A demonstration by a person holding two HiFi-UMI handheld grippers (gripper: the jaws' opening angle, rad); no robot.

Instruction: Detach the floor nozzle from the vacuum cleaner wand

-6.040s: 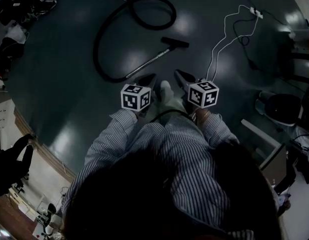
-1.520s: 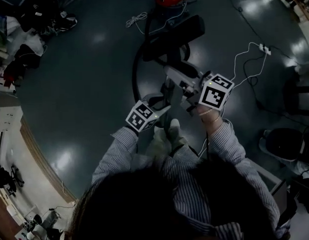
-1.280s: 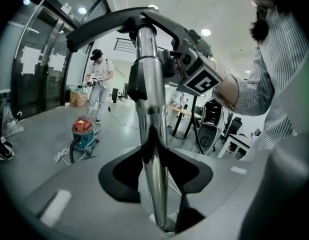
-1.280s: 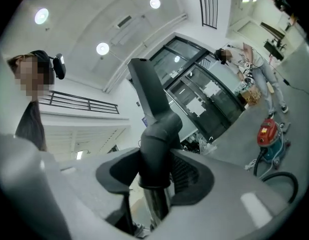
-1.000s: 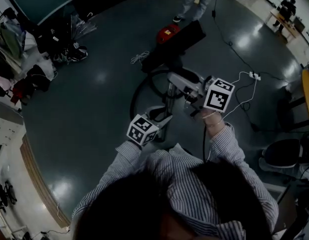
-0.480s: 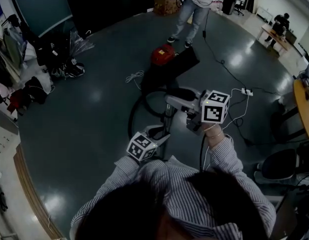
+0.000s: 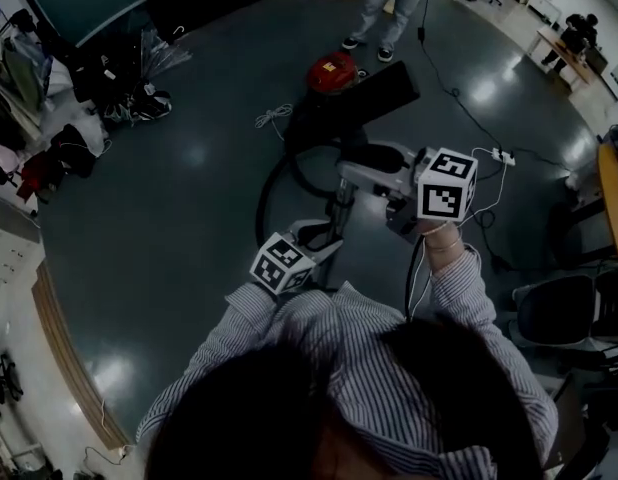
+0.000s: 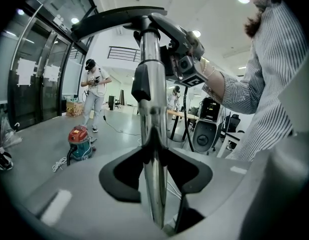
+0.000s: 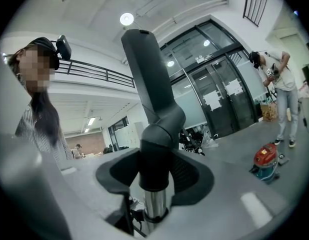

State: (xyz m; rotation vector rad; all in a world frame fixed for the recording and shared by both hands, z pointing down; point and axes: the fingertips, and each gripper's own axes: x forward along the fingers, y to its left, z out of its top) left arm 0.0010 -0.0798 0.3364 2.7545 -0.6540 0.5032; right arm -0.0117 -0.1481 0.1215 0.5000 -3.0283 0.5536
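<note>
The vacuum wand (image 7: 336, 220) is held up off the floor, a chrome tube with the black floor nozzle (image 7: 367, 92) on its far end. My left gripper (image 7: 324, 236) is shut on the chrome tube (image 8: 153, 184), which runs straight up between its jaws. My right gripper (image 7: 375, 168) is shut on the nozzle's dark grey neck (image 9: 150, 159), just above the joint with the tube (image 9: 154, 206). In the left gripper view the nozzle (image 8: 119, 20) shows at the top, with the right gripper (image 8: 187, 59) beside it. The black hose (image 7: 276, 183) loops down to the floor.
The red vacuum canister (image 7: 332, 70) stands on the dark floor beyond the nozzle, and a person (image 7: 384, 8) stands behind it. A white power strip and cord (image 7: 497, 156) lie at the right, near a chair (image 7: 569, 313). Bags and clutter (image 7: 59, 118) line the left wall.
Six seconds ago the wand lay on the floor and both grippers were free; now both hold it raised. Over the last second the grips stay the same and the hands shift only slightly.
</note>
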